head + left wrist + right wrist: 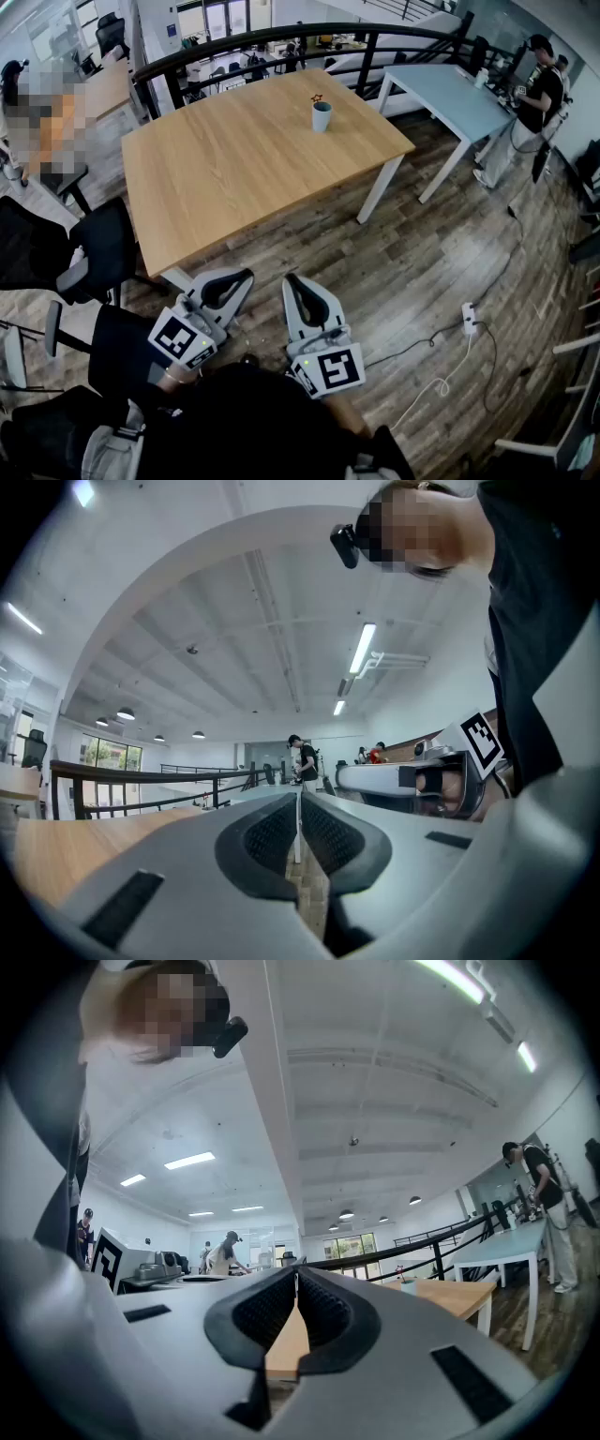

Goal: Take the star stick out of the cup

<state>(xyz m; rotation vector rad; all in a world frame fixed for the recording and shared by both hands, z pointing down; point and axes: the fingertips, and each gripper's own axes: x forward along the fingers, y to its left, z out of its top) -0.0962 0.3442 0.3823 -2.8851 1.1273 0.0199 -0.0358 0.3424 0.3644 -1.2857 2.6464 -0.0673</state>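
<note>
Task not begun: star stick (pixel 317 97) sits in cup (pixel 322 116), well ahead of both jaw sets. L gripper (pixel 242 277) & R gripper (pixel 292 283) clenched, empty. Reach, grasp, lift-out all left.

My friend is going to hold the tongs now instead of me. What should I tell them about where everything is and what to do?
Left tongs: shut, empty, held low near the body.
Right tongs: shut and empty too, beside the left ones.
Things: the pale blue-grey cup stands upright near the far right corner of the light wooden table, well away from both tongs. The thin stick with a dark star on top stands in it.
Done: nothing yet.
Left to do: probably step closer, open one pair of tongs, pinch the stick and lift it straight out.
</note>
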